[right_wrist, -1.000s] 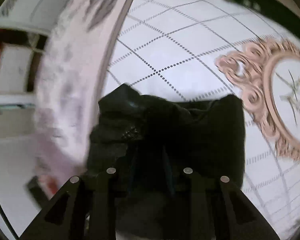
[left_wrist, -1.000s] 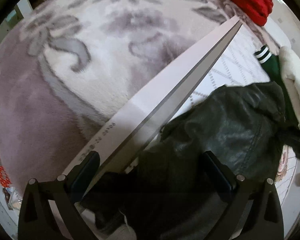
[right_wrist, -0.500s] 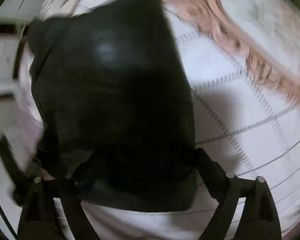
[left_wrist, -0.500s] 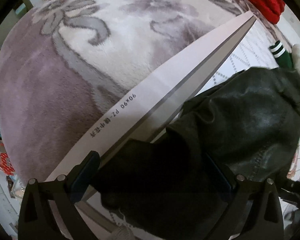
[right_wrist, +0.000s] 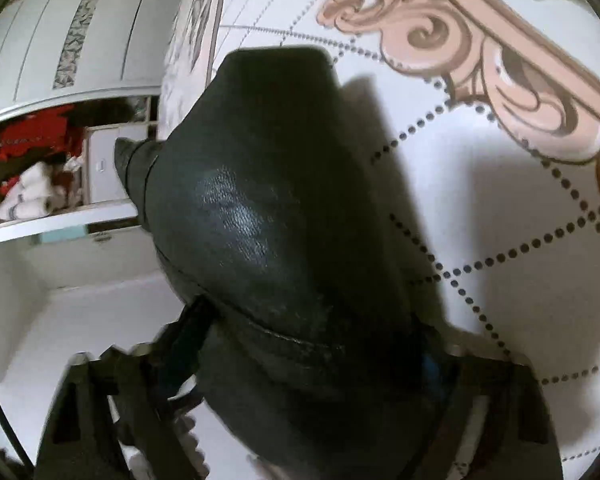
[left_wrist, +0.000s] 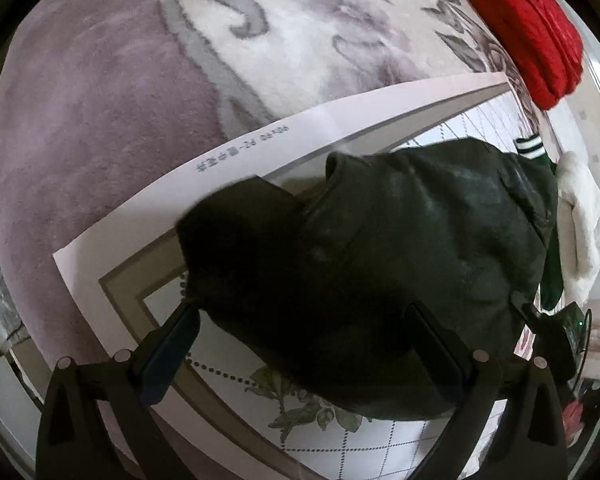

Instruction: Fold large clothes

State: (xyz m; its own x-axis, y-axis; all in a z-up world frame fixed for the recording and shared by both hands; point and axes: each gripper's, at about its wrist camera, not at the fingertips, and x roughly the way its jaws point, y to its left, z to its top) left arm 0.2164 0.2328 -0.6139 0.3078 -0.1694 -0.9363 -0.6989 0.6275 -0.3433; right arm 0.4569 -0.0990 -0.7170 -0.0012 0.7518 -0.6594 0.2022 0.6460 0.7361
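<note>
Jacket [left_wrist: 400, 264] bunched between left tongs [left_wrist: 304, 344], right tongs [right_wrist: 316, 344] closing

Left gripper [left_wrist: 300, 344] wide apart; right gripper [right_wrist: 312, 360] fingers closing.

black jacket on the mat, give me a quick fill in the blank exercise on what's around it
1. The black jacket lies on a printed mat that is spread over a ______ floral carpet.
2. Past the mat's far corner sits a folded garment coloured ______.
3. Beside the jacket, a dark green sleeve ends in a cuff with ______ stripes.
4. In the right wrist view, the large scroll ornament printed on the mat is ______.

Missing words: purple; red; white; pink
</note>
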